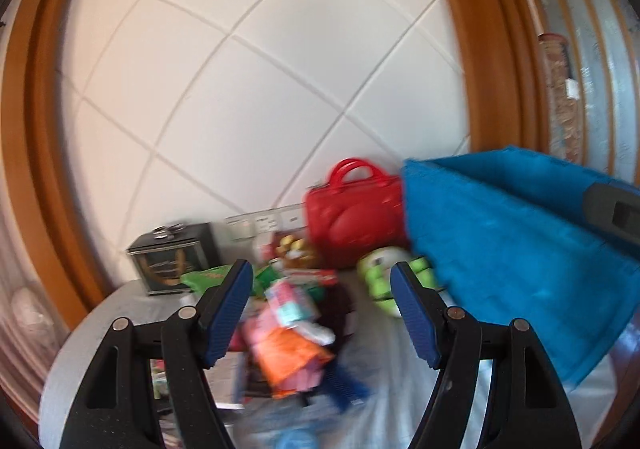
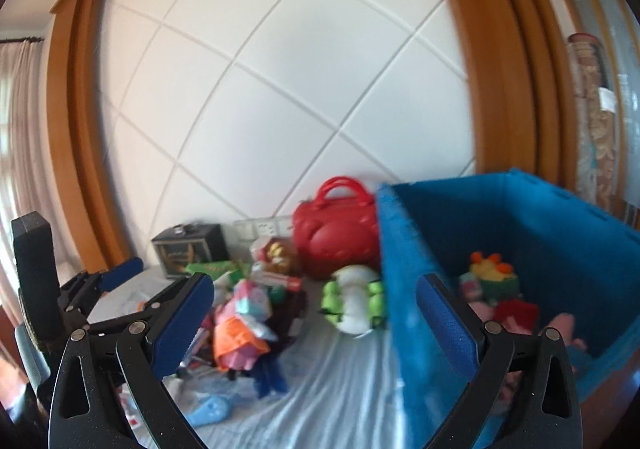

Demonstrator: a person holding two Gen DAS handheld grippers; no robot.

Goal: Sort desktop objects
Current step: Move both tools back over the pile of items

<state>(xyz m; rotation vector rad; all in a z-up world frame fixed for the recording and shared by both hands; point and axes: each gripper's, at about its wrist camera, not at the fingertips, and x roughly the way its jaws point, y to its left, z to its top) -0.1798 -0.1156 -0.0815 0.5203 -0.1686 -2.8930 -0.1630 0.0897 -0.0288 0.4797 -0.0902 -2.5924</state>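
A heap of small toys and packets [image 1: 288, 333] lies on the white-clothed table [image 1: 384, 377]; it also shows in the right wrist view [image 2: 244, 325]. A blue fabric bin [image 2: 532, 249] stands at the right, holding several plush toys [image 2: 496, 281]; its outer wall shows in the left wrist view [image 1: 512, 249]. My left gripper [image 1: 322, 309] is open and empty above the heap. My right gripper [image 2: 316, 325] is open and empty, straddling the bin's near left wall. The left gripper's fingers [image 2: 120, 269] show at the left of the right wrist view.
A red handbag [image 1: 352, 217] stands against the white tiled wall. A green and white toy [image 2: 356, 305] lies beside the bin. A black box [image 1: 172, 257] sits at the back left. A light blue item [image 2: 212, 409] lies near the front.
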